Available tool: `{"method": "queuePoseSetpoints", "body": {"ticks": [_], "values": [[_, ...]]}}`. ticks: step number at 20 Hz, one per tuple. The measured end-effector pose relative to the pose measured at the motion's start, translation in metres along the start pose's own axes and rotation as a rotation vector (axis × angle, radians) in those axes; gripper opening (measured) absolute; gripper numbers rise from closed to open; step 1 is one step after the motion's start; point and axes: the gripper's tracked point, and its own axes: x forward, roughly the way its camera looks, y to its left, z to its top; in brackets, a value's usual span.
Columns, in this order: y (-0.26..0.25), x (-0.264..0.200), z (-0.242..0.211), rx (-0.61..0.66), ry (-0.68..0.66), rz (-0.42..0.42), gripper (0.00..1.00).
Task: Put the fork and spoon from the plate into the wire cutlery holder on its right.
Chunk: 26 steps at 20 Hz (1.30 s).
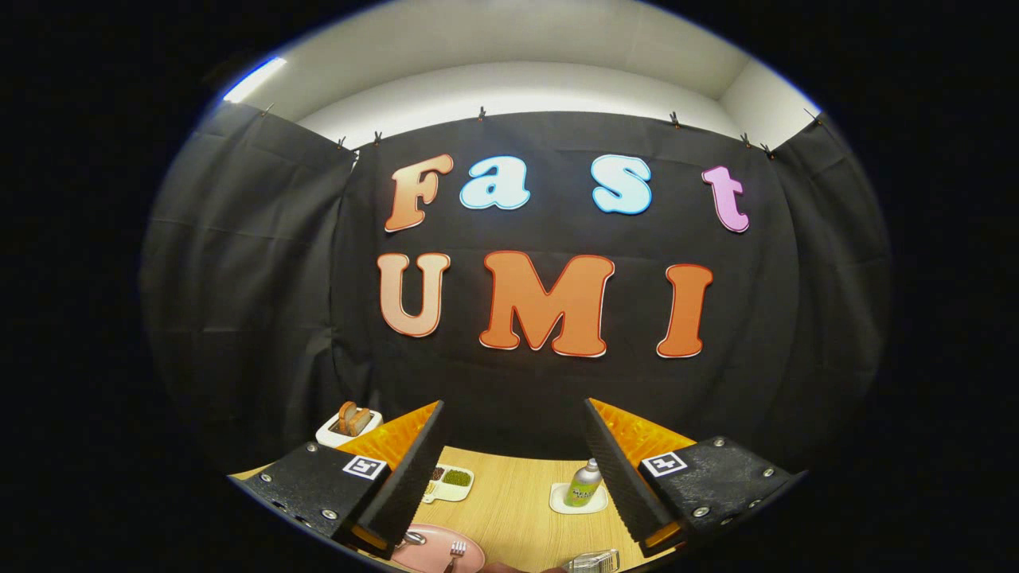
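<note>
My gripper (513, 469) is held high and level over the wooden table, its fingers wide apart with nothing between them. Below and between the fingers lies a pink plate (434, 549). A fork (457, 549) rests on the plate with its tines up, and the spoon (413, 539) lies beside it, close under the left finger. To the right of the plate the top of the wire cutlery holder (593, 561) peeks up, just below the right finger.
Farther back on the table (517, 493) stand a white divided dish (450, 481) with green and brown fillings, a green bottle (585, 482) on a white coaster, and a white toaster (348, 426) with bread slices behind the left finger. Black cloth walls enclose the booth.
</note>
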Motion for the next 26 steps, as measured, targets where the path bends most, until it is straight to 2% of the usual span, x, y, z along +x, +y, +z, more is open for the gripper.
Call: {"method": "queuePoseSetpoints", "body": {"ticks": [4, 11, 18, 20, 23, 26], "values": [[0.01, 0.005, -0.034, -0.006, 0.089, 0.012, 1.0], [0.058, 0.005, -0.121, -0.021, 0.367, 0.132, 1.0], [0.093, -0.017, -0.239, -0.058, 0.693, 0.199, 1.0], [0.096, -0.027, -0.273, -0.045, 0.799, 0.208, 0.97], [0.105, -0.053, -0.328, -0.002, 0.973, 0.232, 0.87], [0.098, -0.062, -0.361, -0.023, 1.046, 0.204, 0.79]]}}
